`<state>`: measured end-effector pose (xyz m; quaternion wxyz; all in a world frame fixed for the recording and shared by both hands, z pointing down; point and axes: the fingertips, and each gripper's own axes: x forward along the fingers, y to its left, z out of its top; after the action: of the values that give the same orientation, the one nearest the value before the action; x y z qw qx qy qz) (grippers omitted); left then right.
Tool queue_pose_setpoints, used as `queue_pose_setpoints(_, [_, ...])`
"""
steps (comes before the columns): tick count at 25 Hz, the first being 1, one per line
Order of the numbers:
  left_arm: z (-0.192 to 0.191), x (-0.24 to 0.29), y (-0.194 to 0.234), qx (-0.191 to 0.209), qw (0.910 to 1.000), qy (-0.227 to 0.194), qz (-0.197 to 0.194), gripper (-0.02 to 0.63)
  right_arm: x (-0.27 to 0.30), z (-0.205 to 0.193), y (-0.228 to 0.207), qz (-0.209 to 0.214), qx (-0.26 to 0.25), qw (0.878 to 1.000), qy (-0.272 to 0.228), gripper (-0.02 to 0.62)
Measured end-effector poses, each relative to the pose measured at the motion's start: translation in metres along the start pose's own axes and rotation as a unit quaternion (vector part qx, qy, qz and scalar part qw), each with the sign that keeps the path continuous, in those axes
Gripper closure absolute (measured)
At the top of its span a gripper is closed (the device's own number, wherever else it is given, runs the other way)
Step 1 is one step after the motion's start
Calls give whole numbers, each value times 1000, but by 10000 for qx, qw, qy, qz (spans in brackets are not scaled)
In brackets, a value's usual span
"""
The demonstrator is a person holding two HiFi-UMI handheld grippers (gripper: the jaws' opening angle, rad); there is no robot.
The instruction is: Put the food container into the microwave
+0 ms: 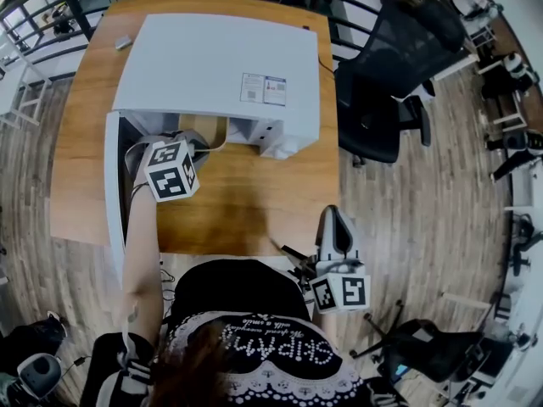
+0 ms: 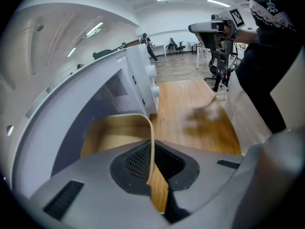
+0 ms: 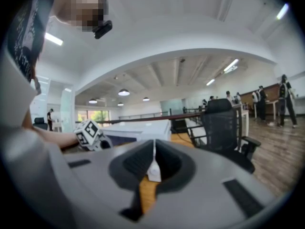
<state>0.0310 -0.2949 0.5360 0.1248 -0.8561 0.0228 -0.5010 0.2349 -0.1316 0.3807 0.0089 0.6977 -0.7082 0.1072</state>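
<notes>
- the left gripper (image 1: pixel 182 148) reached across the light wooden table (image 1: pixel 246 206) to the open front of the boxy white microwave (image 1: pixel 221 62); its marker cube sat just below the oven's front edge.
- in the left gripper view, the left gripper (image 2: pixel 151 175) had its jaws clamped on the thin, pale rim of the tan, thin-walled food container (image 2: pixel 116 132), the wall running upright between the two dark pads.
- the food container (image 1: pixel 212 134) stretched away from the jaws on their far side, at the mouth of the microwave (image 2: pixel 90 80) cavity; how far inside it sat could not be told.
- the flat white microwave door (image 1: pixel 111 193) stood swung open on the left, with the person's bare forearm (image 1: pixel 140 244) running beside it.
- the right gripper (image 1: pixel 333 219) was held at the table's near edge on the right, close to the person's body and well apart from the food container.
- in the right gripper view, the right gripper (image 3: pixel 153 168) had its jaws pressed together with nothing between them, and the left gripper's cube showed beyond them.
- a black mesh office chair (image 1: pixel 382 83) stood just beside the table's right side.
</notes>
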Motion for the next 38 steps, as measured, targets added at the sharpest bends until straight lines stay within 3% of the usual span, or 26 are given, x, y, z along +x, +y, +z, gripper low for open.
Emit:
queue_pose_setpoints(20, [-31,45,42,-156,9994,268,156,563,31,-9,-2,-92,47,9997,239,561])
queue_pose_setpoints(38, [-37,62,57,57,9984,390,417,563,32,-11,-1,-90,61,9995,288,561])
